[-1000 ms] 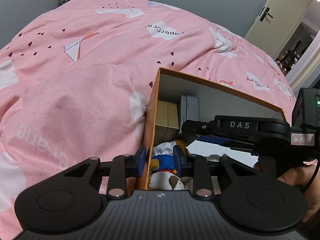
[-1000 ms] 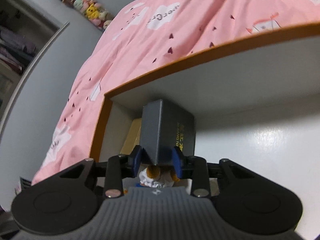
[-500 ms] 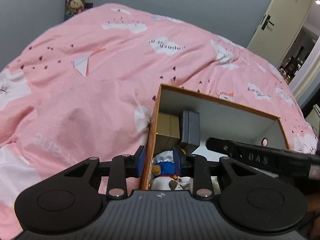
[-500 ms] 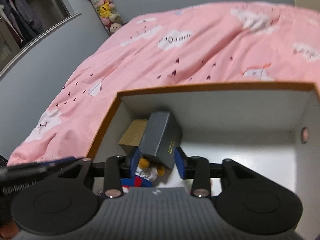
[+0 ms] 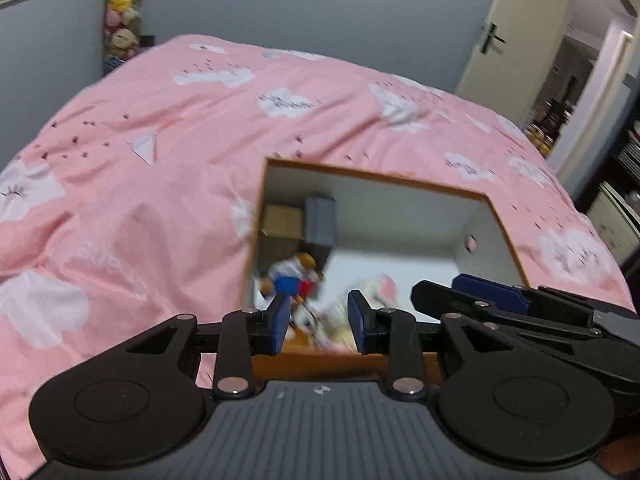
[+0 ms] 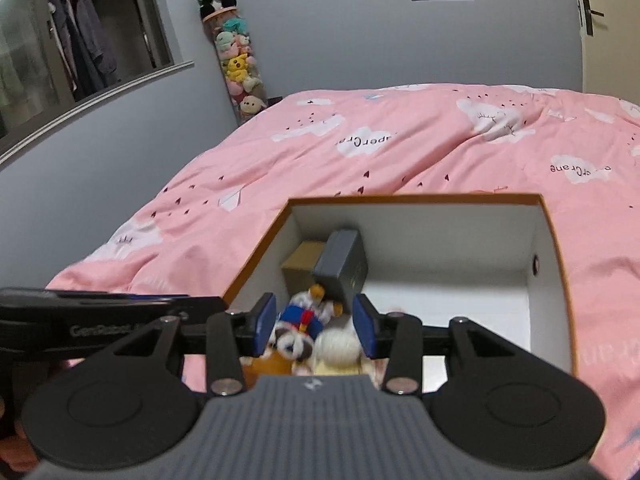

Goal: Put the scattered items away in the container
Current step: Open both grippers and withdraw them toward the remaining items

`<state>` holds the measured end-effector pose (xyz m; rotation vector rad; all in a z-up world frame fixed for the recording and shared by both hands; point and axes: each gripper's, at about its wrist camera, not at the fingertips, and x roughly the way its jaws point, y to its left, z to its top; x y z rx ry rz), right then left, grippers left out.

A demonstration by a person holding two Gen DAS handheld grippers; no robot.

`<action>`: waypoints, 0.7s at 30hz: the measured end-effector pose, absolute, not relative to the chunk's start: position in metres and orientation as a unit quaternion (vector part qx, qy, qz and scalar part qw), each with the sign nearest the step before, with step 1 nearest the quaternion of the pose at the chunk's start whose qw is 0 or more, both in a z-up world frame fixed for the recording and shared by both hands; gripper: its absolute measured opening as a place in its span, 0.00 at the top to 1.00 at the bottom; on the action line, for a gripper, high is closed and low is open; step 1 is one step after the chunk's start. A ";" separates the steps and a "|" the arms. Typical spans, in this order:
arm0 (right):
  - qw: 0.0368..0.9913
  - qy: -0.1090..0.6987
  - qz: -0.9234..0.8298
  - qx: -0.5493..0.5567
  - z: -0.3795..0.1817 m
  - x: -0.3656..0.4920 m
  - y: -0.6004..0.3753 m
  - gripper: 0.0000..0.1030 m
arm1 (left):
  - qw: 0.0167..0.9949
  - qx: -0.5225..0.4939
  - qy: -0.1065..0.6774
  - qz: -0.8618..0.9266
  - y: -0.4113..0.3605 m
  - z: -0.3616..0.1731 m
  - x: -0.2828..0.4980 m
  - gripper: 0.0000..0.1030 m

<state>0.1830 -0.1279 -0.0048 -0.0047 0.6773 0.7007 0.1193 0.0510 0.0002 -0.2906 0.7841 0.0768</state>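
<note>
An orange-rimmed white box [image 5: 376, 176] [image 6: 416, 199] sits on the pink bed. In its far left corner a dark grey box [image 5: 320, 220] [image 6: 342, 264] leans beside a tan carton [image 5: 280, 220] [image 6: 304, 258]. A plush in blue and red [image 5: 290, 276] [image 6: 304, 316], a white plush [image 6: 336, 344] and a brown plush [image 6: 268, 364] lie at the near left. My left gripper [image 5: 318, 320] hovers above the near rim, its jaws opening with nothing held. My right gripper [image 6: 316, 320] hangs above the plush toys, jaws opening and empty.
The pink duvet [image 6: 400, 144] with white clouds spreads around the box. A tall column of plush toys [image 6: 236, 64] stands against the grey wall at the bed's far corner. A door [image 5: 516, 40] is at the far right and a wardrobe opening [image 6: 80, 32] at the left.
My right gripper has let go of the dark grey box, widened its jaws and pulled back and up. My left gripper has also drawn back and up from the box's left wall.
</note>
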 end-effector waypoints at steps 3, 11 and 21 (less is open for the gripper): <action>0.879 0.342 0.332 -0.006 -0.007 0.168 -0.140 0.53 | 0.910 -0.136 0.391 0.019 0.041 -0.004 0.107 0.60; 0.866 0.375 0.329 -0.028 -0.024 0.133 -0.168 0.51 | 0.891 -0.153 0.427 -0.010 0.034 -0.020 0.084 0.53; 0.860 0.407 0.303 -0.063 -0.043 0.106 -0.199 0.51 | 0.877 -0.120 0.463 -0.035 0.024 -0.032 0.057 0.52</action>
